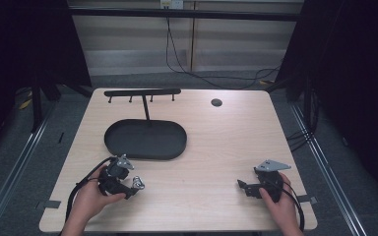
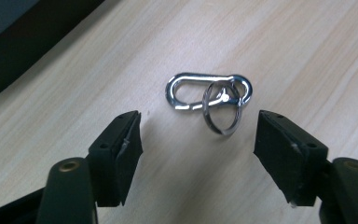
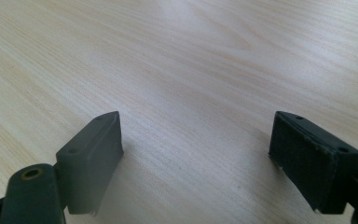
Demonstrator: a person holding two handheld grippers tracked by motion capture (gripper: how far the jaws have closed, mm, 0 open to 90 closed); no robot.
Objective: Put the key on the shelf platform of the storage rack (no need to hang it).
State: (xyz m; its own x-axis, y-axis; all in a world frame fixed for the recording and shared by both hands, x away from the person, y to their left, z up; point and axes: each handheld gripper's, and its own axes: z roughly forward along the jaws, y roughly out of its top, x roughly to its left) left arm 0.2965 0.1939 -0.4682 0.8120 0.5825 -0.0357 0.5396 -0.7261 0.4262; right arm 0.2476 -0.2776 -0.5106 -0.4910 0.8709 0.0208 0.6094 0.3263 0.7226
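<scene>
A silver carabiner [image 2: 186,88] with a key ring [image 2: 220,122] threaded through it lies flat on the wooden table. It sits just beyond the tips of my left gripper [image 2: 198,135], whose jaws stand apart on either side without touching it. From above, the carabiner [image 1: 138,183] glints at the front left of the table, right at the left gripper [image 1: 130,189]. My right gripper [image 1: 243,188] rests at the front right and points left. Its own camera shows the right gripper [image 3: 196,140] open, with bare wood between the jaws.
A black oval tray [image 1: 114,143] lies behind the left hand. A thin post rises from the tray to a black bar with small hooks [image 1: 142,92]. A round dark grommet [image 1: 216,102] sits at the back right. The table's front edge is close to both hands.
</scene>
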